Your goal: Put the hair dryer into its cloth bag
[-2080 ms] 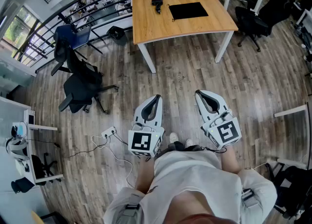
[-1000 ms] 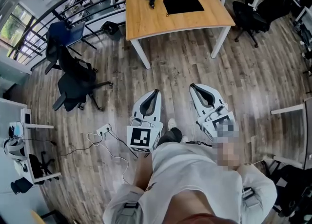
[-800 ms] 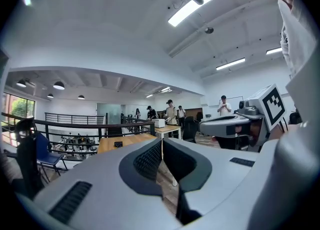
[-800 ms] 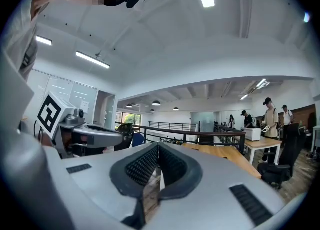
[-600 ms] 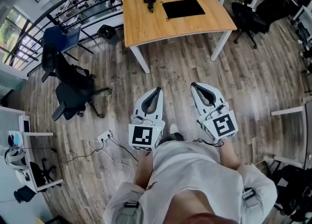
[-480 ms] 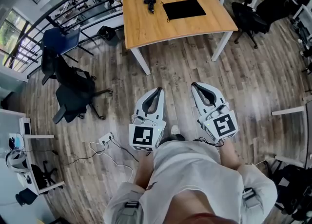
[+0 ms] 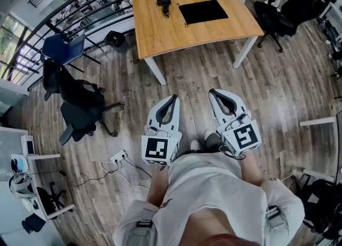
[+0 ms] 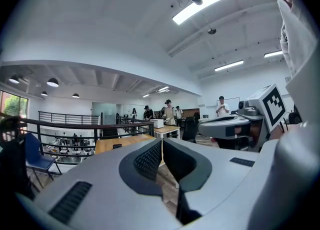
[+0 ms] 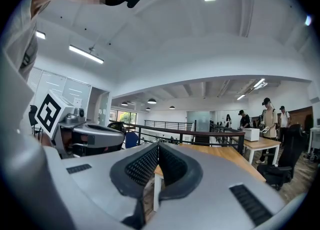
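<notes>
far wooden table (image 7: 160,33) holds the black cloth bag (image 7: 203,11) and, just left of it, the hair dryer (image 7: 164,4); my left claw (image 7: 172,99) and right claw (image 7: 214,93) are clenched on nothing.
the bag looks soft and floppy, so i'd pinch its edge. the dryer looks hard and smooth, so i'd grab its handle. it lies flat, long side running toward me.

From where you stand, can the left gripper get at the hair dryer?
Probably not yet: the left gripper, shut and empty, hangs well short of the table, and the hair dryer lies toward its far edge. Open floor lies between.
</notes>
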